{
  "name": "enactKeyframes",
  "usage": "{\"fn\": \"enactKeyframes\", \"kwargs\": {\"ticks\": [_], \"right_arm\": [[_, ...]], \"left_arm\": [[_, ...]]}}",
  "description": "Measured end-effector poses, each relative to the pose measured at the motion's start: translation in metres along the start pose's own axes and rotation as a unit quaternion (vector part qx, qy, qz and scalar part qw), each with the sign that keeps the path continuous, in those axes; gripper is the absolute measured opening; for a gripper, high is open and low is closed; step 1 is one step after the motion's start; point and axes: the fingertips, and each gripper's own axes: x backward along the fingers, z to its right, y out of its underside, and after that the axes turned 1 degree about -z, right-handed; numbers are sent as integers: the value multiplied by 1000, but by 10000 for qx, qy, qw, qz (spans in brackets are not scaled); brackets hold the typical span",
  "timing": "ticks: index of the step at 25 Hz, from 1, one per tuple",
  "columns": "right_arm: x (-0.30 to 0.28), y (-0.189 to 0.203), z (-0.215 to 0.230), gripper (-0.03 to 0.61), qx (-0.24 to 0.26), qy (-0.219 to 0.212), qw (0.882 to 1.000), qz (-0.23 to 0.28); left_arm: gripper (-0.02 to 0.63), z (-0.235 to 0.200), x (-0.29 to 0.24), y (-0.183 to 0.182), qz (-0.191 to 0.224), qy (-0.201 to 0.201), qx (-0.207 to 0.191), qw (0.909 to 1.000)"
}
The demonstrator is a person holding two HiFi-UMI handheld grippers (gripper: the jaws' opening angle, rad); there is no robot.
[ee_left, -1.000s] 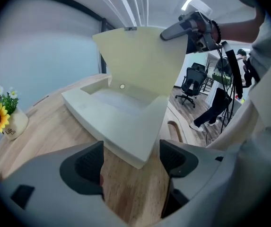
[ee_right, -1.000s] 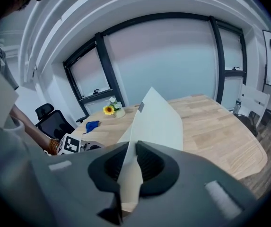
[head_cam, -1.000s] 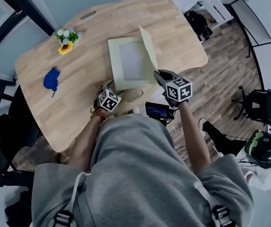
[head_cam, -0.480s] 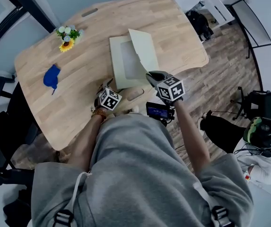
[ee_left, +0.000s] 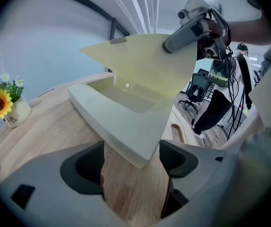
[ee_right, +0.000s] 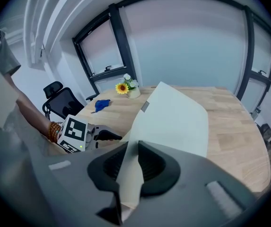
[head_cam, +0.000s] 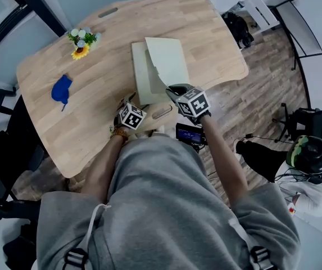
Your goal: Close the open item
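The shallow cream box (head_cam: 140, 72) lies near the middle of the pale wooden table (head_cam: 205, 32). Its flat, matt lid (head_cam: 166, 61) slants low over the rectangular tray. The right claw (ee_right: 131, 167) is nearly closed, its ribbed dark pads pinching the lid's thin near edge. The left claw (ee_left: 130, 167) stands wide, with the box's near corner between its jaws (neither pad touches it). Towards the table's far edge, a small white flower pot (ee_left: 17, 117) bears print that seems to read "Life"; the rest is too small.
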Motion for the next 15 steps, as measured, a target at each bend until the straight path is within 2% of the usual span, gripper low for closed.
{"fn": "enactKeyframes", "kwargs": {"ticks": [8, 15], "right_arm": [[-26, 5, -10, 54, 151, 66, 9988, -463], [-52, 15, -25, 57, 483, 113, 9950, -868]], "left_arm": [[368, 0, 0, 0, 41, 34, -33, 10000], [368, 8, 0, 3, 33, 167, -91, 9998]]}}
